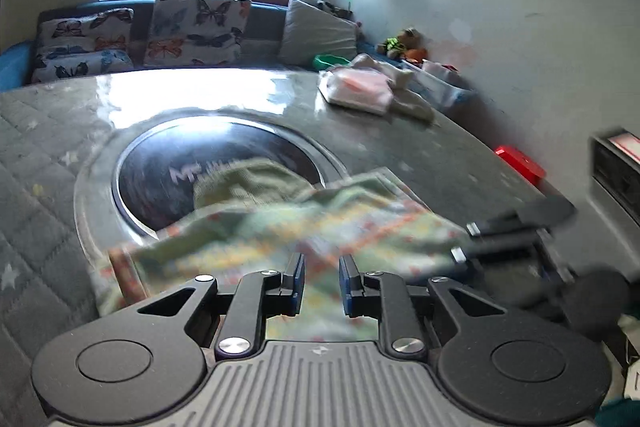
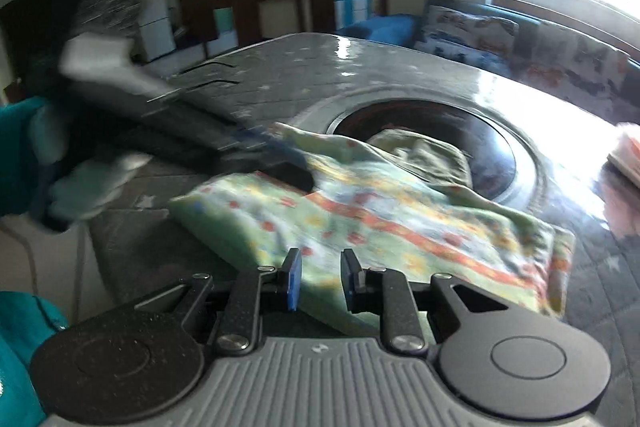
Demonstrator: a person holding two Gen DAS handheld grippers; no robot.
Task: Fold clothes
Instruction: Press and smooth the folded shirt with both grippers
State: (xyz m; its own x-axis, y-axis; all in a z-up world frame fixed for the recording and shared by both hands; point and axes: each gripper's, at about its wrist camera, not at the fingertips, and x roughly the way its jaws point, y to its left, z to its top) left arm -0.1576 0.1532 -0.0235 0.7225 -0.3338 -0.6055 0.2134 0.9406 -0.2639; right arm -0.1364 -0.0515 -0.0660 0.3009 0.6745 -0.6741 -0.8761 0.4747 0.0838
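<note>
Green patterned garment [image 1: 288, 227] lies on the worktop [image 1: 400, 147] just ahead of both tongs, left [image 1: 321, 285] and right [image 2: 319, 281], each slightly spread and gripping nothing, equally near.

Both wrist cameras look down along their fingers, close over the same green garment [image 1: 280, 227] from opposite sides.

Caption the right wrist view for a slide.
Right gripper over a green patterned garment on the quilted table.
</note>
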